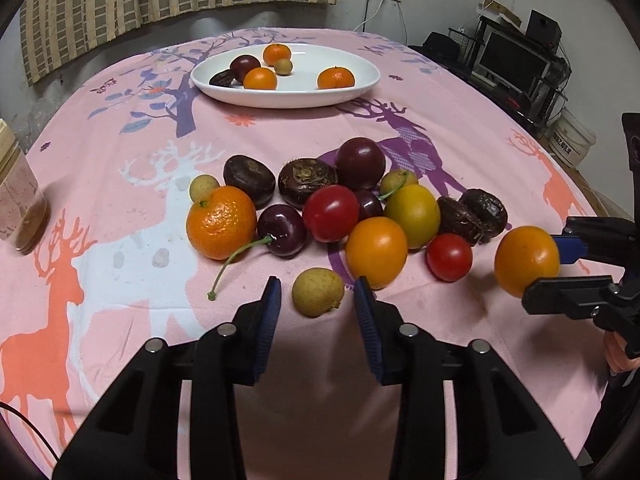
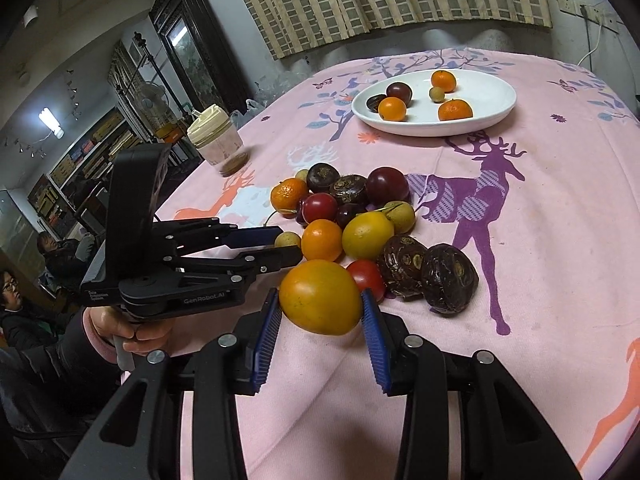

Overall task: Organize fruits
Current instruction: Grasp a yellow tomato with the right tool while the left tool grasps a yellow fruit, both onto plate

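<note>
Blue pads of the right hand-held gripper [image 2: 322, 320] clamp an orange fruit [image 2: 320, 297] lifted just off the pink tabletop [image 2: 540, 280], while the left hand-held gripper [image 1: 318, 300] stands apart around a small longan [image 1: 317, 292] without touching it. Behind them lies the loose fruit pile [image 1: 340, 208], and farther back the white plate [image 1: 372, 76]. Smooth, round skin could slip from the pads, and a dropped fruit would likely roll into the pile.

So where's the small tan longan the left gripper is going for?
In the left wrist view the longan lies on the pink cloth between the left gripper fingers, untouched, just in front of the orange fruit.
</note>
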